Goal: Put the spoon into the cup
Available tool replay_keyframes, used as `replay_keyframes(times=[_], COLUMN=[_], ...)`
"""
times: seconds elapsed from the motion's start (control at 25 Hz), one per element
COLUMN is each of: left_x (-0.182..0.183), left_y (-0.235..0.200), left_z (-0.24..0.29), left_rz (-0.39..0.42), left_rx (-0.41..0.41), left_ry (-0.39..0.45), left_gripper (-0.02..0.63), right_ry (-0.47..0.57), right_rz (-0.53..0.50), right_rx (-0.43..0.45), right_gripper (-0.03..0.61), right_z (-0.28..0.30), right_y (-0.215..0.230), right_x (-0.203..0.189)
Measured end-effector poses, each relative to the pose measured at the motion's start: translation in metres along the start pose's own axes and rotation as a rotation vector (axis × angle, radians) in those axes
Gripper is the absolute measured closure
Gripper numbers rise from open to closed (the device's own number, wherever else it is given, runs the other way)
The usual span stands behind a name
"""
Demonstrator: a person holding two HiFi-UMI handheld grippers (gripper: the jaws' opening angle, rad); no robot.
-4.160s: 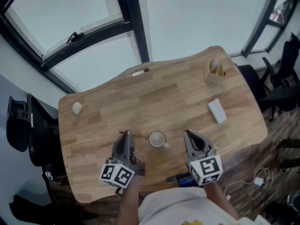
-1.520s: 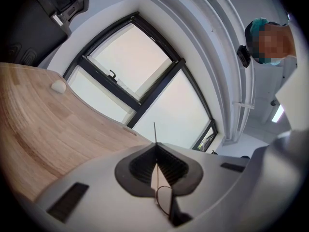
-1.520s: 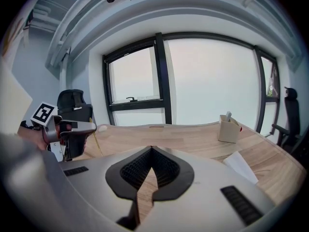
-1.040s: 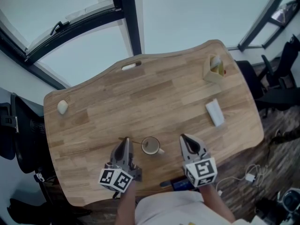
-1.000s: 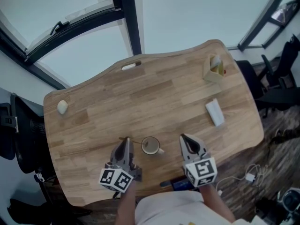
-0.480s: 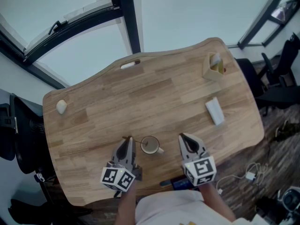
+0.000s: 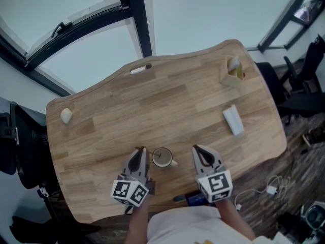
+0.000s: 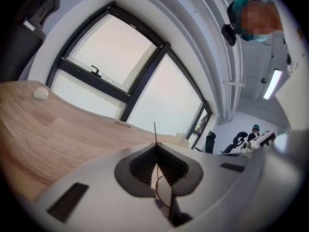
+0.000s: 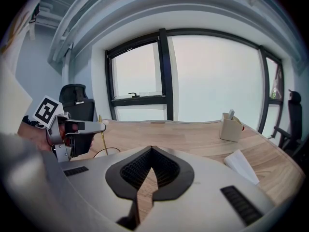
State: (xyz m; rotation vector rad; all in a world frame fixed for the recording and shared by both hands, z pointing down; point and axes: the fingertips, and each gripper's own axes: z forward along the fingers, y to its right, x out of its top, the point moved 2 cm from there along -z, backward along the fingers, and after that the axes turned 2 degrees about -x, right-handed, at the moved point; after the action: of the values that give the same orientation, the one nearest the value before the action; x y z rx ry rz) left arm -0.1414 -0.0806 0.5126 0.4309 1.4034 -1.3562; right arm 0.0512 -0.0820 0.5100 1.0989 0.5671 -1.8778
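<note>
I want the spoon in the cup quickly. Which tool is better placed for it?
Left. The left tool is shut on the spoon, right beside the cup. The right tool, on the cup's other side, holds nothing and would first need the spoon.

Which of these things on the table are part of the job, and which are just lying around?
Part of the job: spoon, pinched in the left gripper; cup.

Just lying about: pale round lump; small box with bits in it; white pad.
</note>
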Motion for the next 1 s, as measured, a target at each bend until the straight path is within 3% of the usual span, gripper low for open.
replay_keyframes(times=[0.24,1.0], left_x=[-0.006,-0.011], left_y=[0.0,0.004], left_z=[0.003,0.011], left_rz=[0.037,0.027], left_rx=[-0.015,-0.028], left_ry=[-0.015,-0.027], left_gripper=[0.614,0.612], right_ry=[-0.012,-0.02], right_rz=[0.004,0.008], right_rx=[-0.001,0.0], right_gripper=[0.581,0.581], right_z=[0.001,0.004], right_y=[0.001,0.002], right_x=[-0.003,-0.003])
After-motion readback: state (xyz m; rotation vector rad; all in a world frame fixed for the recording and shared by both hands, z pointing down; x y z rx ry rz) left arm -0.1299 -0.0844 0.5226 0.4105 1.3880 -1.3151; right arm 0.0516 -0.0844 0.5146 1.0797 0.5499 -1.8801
